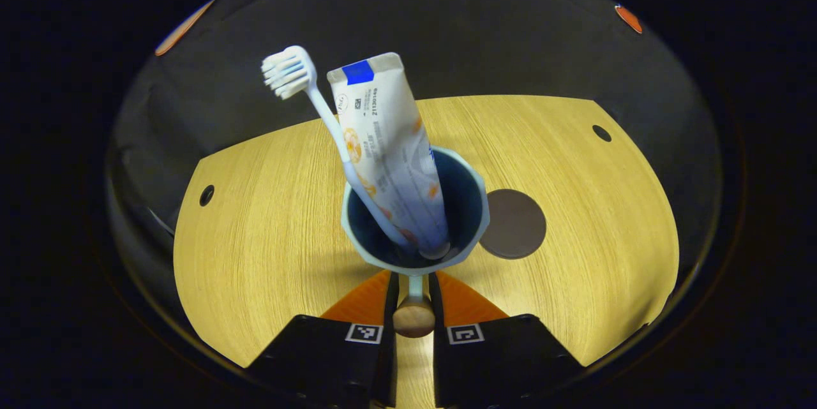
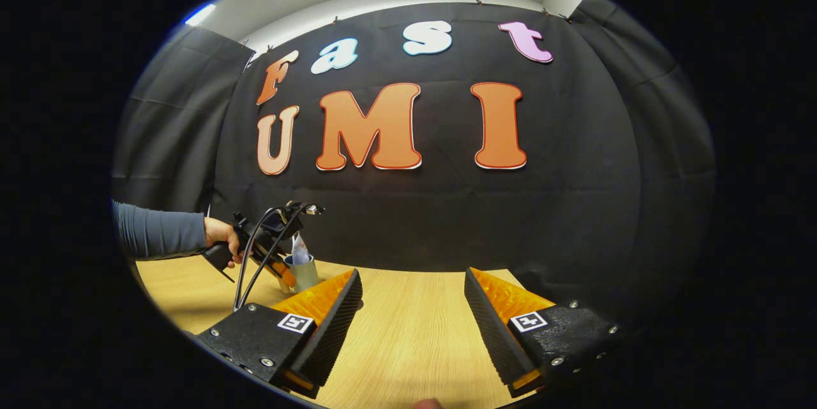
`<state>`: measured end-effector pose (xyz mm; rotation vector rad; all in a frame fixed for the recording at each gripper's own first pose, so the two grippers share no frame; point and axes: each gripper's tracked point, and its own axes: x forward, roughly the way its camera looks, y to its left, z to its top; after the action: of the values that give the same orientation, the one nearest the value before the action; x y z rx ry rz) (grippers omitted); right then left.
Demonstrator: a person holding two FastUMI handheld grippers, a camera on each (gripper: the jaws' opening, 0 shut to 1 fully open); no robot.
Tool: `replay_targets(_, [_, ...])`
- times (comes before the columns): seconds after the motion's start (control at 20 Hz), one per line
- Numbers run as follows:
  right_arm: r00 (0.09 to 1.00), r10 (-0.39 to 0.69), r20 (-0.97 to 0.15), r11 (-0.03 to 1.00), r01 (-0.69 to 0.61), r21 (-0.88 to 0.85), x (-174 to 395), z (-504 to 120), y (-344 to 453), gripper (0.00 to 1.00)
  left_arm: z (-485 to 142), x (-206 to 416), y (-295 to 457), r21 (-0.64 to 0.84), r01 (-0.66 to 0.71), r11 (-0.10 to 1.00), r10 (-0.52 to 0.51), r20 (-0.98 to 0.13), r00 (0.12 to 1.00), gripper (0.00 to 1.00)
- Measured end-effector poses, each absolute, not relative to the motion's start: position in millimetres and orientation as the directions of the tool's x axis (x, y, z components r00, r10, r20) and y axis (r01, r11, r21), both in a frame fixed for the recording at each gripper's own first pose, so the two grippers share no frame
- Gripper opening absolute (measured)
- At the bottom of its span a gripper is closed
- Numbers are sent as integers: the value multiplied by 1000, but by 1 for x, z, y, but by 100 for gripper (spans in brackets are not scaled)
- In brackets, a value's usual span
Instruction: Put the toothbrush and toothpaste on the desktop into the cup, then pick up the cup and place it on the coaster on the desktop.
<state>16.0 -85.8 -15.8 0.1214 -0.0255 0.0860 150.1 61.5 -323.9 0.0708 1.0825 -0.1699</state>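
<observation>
A pale cup point(image 1: 477, 205) with a dark inside stands upright before me in the left gripper view. Inside it lean a white toothbrush point(image 1: 319, 109), bristles up, and a white toothpaste tube point(image 1: 389, 141). My left gripper point(image 1: 413, 294) is shut on the cup's thin handle point(image 1: 415, 282), which ends in a wooden knob point(image 1: 413, 321). A dark round coaster point(image 1: 517, 225) lies on the desktop just right of the cup. My right gripper point(image 2: 413, 307) hovers open over the desktop, holding nothing. In the right gripper view the cup point(image 2: 306, 273) is far off at the left, held by the left gripper point(image 2: 271, 249).
The light wooden desktop point(image 1: 268, 237) has a small hole near its left edge point(image 1: 206, 195) and another near its right edge point(image 1: 601, 133). A hand point(image 2: 220, 233) and grey sleeve point(image 2: 159, 232) hold the left gripper; cables hang from it. Black cloth walls the booth.
</observation>
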Motion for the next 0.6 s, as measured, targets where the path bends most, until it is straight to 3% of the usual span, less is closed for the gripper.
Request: replay_targets(0.6, [998,56,14,987,-58,151,10,-27,-104,96,-333,147,73,-72,249,966,-179,-880,440,22])
